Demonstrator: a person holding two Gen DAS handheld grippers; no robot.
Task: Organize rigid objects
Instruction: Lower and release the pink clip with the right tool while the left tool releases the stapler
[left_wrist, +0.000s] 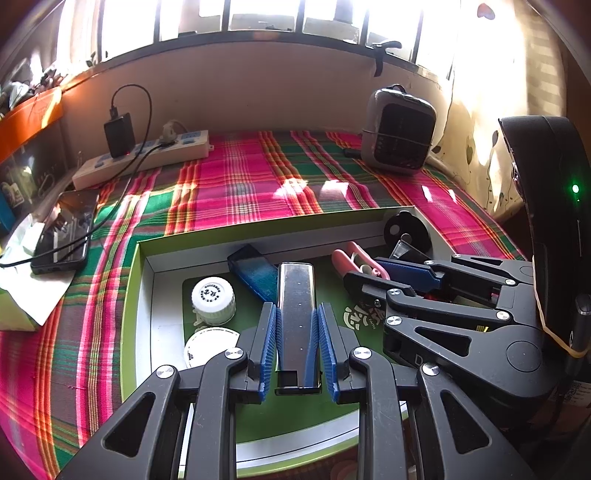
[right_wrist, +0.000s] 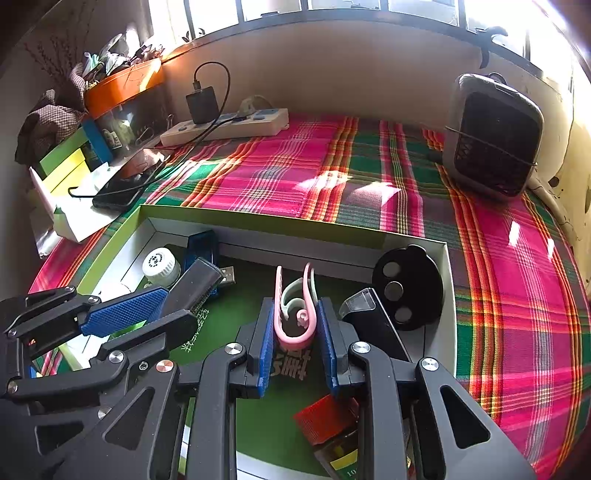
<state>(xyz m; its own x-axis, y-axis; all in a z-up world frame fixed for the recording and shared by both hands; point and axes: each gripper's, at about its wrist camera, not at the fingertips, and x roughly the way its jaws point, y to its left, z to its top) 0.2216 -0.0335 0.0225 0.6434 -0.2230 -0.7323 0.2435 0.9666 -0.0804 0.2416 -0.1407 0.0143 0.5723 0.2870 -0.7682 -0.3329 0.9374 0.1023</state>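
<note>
**A:** Where does the metal bar (left_wrist: 295, 325) sit in relation to the left gripper (left_wrist: 297, 343)?

**B:** Right between its blue pads — the jaws are clamped on its two long sides. Its long axis runs straight ahead along the fingers, far end pointing at the back wall of the green tray (left_wrist: 258, 221). In the right wrist view the same bar angles out over the tray's left part, near the white bottle cap (right_wrist: 159, 263).

**A:** And the right gripper (right_wrist: 295, 339)?

**B:** Closed on the pink clip (right_wrist: 293, 314), which stands with its prongs pointing away from the camera, toward the back wall too. So each hand has its own piece; neither needs to reach across.

**A:** Room to set things down?

**B:** Tight, I'd judge. Ahead of the bar lies a blue case (left_wrist: 255, 273), with the cap to its left. Right of the clip are a black disc (right_wrist: 408, 286) and a dark wedge-shaped piece (right_wrist: 373, 325) — both close. The bare green floor between the two grippers looks like the freest patch, though the grippers themselves crowd it.
</note>
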